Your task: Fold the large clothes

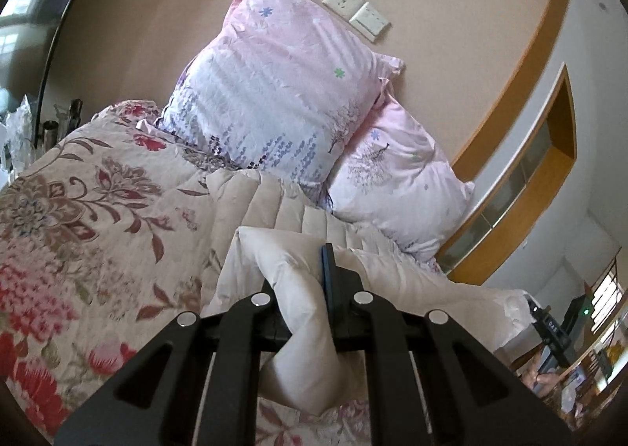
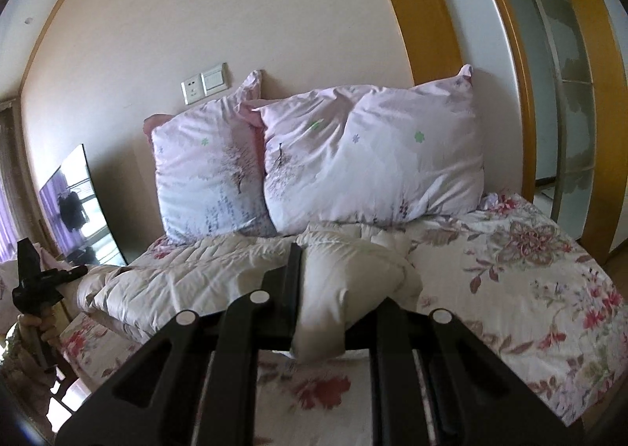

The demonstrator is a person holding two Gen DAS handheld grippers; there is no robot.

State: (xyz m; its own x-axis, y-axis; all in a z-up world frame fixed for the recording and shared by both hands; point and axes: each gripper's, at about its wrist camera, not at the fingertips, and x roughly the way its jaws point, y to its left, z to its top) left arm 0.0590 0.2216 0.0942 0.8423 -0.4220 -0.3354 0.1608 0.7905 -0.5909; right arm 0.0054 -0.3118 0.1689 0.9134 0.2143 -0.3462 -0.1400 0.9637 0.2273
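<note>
A cream quilted garment (image 1: 298,218) lies across a floral bed cover (image 1: 98,210), in front of two pink pillows. My left gripper (image 1: 302,283) is shut on a bunched edge of it, and the fabric bulges up between the fingers and hangs down below them. In the right wrist view the same garment (image 2: 188,273) stretches to the left, with my right gripper (image 2: 333,289) shut on another lifted fold. Each gripper shows small in the other's view: the right one (image 1: 549,328) at the edge, the left one (image 2: 33,277) in a hand (image 2: 41,324).
Two pink pillows (image 2: 212,179) (image 2: 373,155) lean on the wall at the head of the bed. A mirror (image 2: 78,206) stands left of the bed, a wooden door frame (image 2: 506,92) to the right. The floral cover (image 2: 510,269) is bare on the right.
</note>
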